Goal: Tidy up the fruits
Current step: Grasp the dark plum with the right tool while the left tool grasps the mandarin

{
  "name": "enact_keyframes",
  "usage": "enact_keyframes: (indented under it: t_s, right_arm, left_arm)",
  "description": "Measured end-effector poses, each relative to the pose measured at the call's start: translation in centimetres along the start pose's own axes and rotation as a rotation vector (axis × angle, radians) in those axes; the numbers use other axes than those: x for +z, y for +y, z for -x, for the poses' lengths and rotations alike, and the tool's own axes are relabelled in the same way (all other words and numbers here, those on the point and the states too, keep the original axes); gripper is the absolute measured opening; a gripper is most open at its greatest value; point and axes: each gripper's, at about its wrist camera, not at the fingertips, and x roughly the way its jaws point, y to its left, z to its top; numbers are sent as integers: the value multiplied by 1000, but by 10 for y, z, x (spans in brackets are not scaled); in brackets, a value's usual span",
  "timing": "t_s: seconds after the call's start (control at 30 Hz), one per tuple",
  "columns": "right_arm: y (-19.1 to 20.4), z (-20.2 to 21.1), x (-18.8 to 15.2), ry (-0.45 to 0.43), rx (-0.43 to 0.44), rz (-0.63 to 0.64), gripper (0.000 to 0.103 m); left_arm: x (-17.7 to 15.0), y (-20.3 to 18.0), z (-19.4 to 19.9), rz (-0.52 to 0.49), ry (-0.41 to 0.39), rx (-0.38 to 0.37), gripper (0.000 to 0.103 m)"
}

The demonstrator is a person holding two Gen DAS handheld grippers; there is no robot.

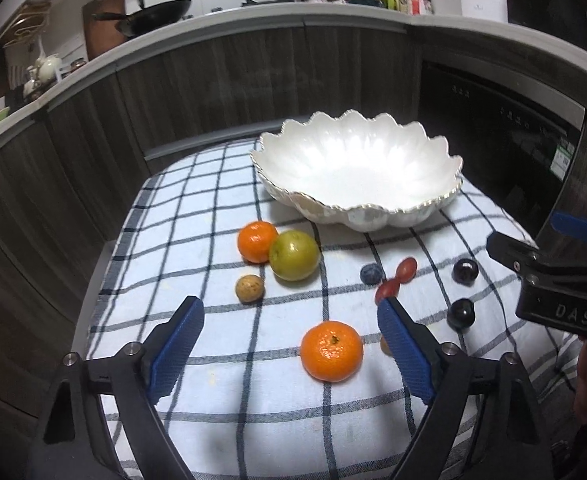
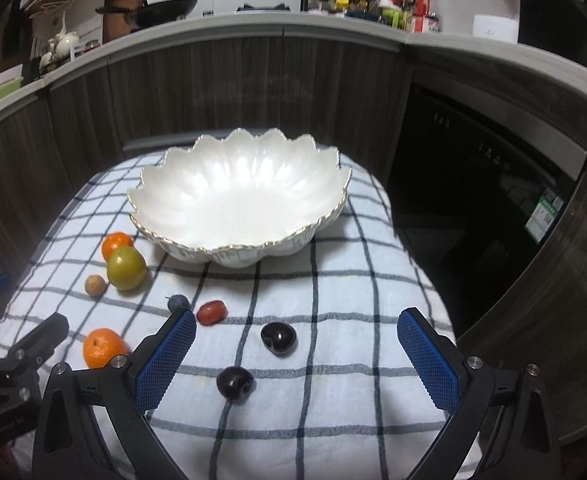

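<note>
Firstly, left wrist view: left gripper (image 1: pixel 291 322) jaws apart, gripping nothing; mandarin (image 1: pixel 331 351) between them on checked cloth (image 1: pixel 213 208); scalloped white bowel (image 1: pixel 357 168) beyond; right wrist view: right gripper (image 2: pixel 295 334) jaws wide, two dark plums (image 2: pixel 235 384) between.

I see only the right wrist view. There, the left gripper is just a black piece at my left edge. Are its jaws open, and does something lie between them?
Observer: Open. The left gripper has its jaws apart, and the nearer round orange mandarin lies untouched on the blue-and-white checked cloth between them.
Operator: I count one red oval fruit. Are there more?
Observer: Two. One red oval fruit has a second red oval fruit close against it.
Operator: Is anything else hidden from me?
Observer: A small brownish thing peeks out from behind the left gripper's right side, too hidden to name.
</note>
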Motion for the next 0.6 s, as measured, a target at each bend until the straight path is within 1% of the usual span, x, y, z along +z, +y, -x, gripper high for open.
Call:
enact_keyframes:
  t_s: [0.03,0.17,0.23,0.33,0.4,0.53,0.6]
  right_arm:
    - [0,-3,0,5,3,0,102]
    - [1,-14,-1,25,8,11,102]
    - [2,-20,-2,33,14,17,99]
    - [5,-28,-2,54,19,31,95]
    - [5,-32,-2,66,21,32,92]
    - [5,-40,-3,83,16,34,89]
    - [6,-45,-5,95,13,38,84]
  left_arm:
    - [-1,-2,-3,-8,8,-5,82]
    - [-5,-4,-15,-20,43,-16,79]
    - [-7,-4,-19,-19,55,-24,77]
    - [-11,-7,-27,-27,81,-34,76]
    - [-13,-10,-32,-34,101,-46,72]
    - [-18,-12,-42,-37,129,-60,69]
    - [-20,-12,-47,-34,145,-63,66]
